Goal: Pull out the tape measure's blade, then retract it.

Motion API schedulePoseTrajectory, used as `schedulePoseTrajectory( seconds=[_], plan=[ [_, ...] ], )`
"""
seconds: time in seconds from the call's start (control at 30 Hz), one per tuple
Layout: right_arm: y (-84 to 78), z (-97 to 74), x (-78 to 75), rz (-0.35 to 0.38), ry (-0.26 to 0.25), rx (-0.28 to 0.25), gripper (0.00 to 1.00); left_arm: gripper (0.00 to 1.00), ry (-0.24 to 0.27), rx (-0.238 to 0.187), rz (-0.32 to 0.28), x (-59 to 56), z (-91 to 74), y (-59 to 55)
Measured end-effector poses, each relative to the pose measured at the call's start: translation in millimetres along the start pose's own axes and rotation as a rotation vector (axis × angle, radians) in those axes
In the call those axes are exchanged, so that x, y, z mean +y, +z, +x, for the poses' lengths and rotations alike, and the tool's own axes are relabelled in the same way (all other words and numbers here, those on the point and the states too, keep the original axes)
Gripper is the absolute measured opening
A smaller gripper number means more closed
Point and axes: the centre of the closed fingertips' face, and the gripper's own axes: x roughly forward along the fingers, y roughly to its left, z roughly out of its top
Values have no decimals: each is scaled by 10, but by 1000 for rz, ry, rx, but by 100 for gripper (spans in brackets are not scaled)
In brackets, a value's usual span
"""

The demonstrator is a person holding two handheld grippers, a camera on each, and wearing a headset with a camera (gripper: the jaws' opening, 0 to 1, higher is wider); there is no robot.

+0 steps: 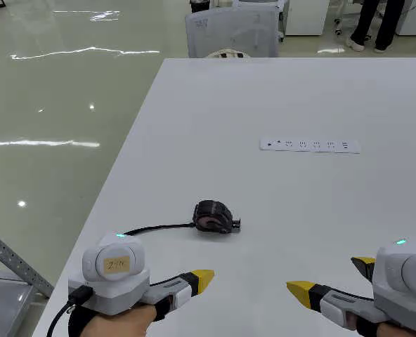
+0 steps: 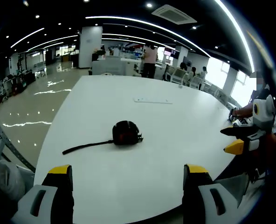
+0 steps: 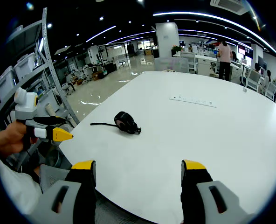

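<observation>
Both my grippers are open wide and holding nothing: left gripper (image 2: 127,170) jaws stand far apart in the left gripper view, right gripper (image 3: 138,165) the same in the right gripper view. The tape measure (image 1: 213,216) lies on the white table (image 1: 278,98), dark case resting on its side, and neither gripper touches it. Its black strap (image 1: 155,228) trails flat from the case to its left. A small hook end shows at the case's right side; no length of blade is drawn out that I can see. In the head view the left gripper (image 1: 199,279) hovers on my side of the tape measure and a bit to its left, near but apart. The right gripper (image 1: 332,276) hovers on my side of it and well off to its right. The power strip (image 1: 310,145) lies flat beyond the tape measure and to its right, well apart. Own-camera views agree: tape measure (image 2: 126,132) sits ahead between the left jaws, and tape measure (image 3: 125,122) ahead and slightly left of centre for the right
</observation>
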Motion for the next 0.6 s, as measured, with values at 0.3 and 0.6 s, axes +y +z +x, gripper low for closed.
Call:
schedulePoseTrajectory(
  seconds=[0.3,0.6],
  plan=[
    [-30,13,-19,8,0,4,75,95,5,6,2,17,10,-11],
    [-47,34,-43,11,0,7,75,95,-1,11,6,-8,49,-10]
  ],
)
